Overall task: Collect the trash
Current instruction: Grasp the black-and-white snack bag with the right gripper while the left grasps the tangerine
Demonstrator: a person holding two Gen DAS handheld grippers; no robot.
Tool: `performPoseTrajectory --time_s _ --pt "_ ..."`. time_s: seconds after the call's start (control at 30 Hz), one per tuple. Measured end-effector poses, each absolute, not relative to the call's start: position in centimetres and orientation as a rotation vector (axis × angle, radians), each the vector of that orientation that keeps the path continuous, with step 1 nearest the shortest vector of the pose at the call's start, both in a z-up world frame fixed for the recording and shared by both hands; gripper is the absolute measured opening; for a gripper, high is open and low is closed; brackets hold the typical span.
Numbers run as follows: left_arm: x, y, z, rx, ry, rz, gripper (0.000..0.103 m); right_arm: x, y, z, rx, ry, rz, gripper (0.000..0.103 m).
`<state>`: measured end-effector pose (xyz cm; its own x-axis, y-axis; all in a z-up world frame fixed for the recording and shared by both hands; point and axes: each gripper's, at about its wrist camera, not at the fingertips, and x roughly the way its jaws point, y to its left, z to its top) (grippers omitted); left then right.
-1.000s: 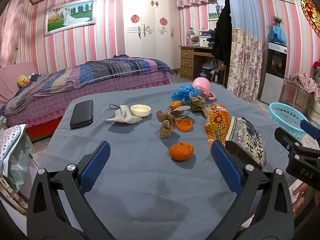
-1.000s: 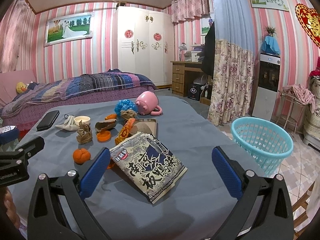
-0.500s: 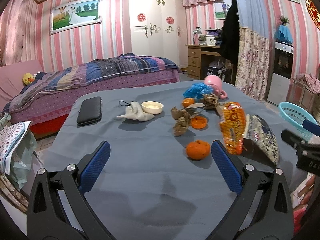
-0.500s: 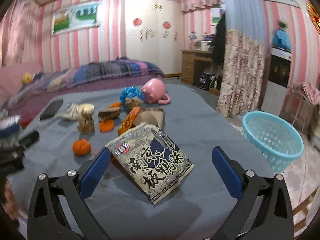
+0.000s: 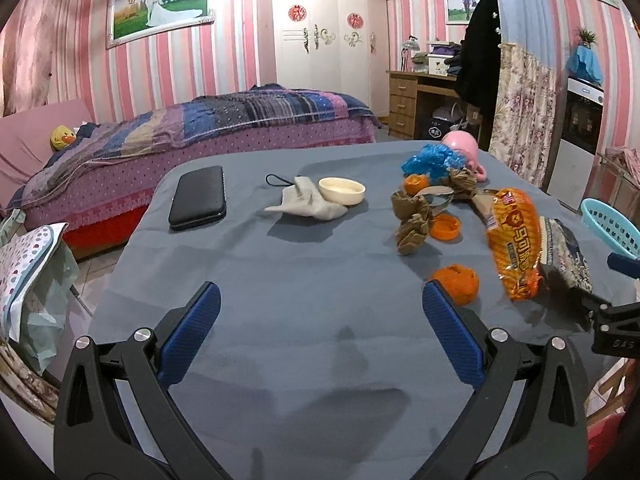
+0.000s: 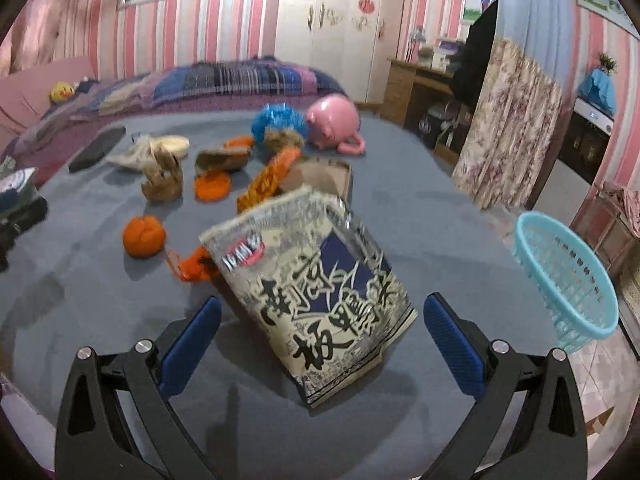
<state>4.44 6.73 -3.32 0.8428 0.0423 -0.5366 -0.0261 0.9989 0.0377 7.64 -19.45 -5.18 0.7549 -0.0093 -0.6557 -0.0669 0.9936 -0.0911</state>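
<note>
Both claws gape empty, so ease the right claw (image 6: 322,334) squarely over the near snack bag (image 6: 316,292), pinching its edge before heading right to the basket (image 6: 568,276), while the left claw (image 5: 320,330) waits.

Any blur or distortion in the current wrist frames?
Left wrist view: sharp, the black phone and orange snack bag crisp; fisheye bends the walls. Right wrist view: motion-blurred, the pink mug smeared, print on the dark snack bag soft.
</note>
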Motion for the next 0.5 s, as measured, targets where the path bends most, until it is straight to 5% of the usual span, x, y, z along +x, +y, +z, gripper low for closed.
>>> performPoseTrajectory --time_s 0.1,0.17,0.33,0.5 --pt "4.6 6.6 -3.6 0.022 0.583 0.041 0.098 8.3 -19.8 -5.8 -0.098 0.744 0.031 0.095" --pt "4.6 6.4 -3.6 0.018 0.589 0.037 0.098 8.6 -20.0 -5.7 -0.107 0.741 0.040 0.075" --pt "5.2 5.6 -3.9 -0.018 0.629 -0.001 0.098 9.6 -21.4 -5.1 -0.090 0.758 0.073 0.048" --pt "5.9 3.3 -4.2 0.009 0.646 -0.044 0.098 11.0 -23.7 -4.1 -0.056 0.759 0.087 0.038"
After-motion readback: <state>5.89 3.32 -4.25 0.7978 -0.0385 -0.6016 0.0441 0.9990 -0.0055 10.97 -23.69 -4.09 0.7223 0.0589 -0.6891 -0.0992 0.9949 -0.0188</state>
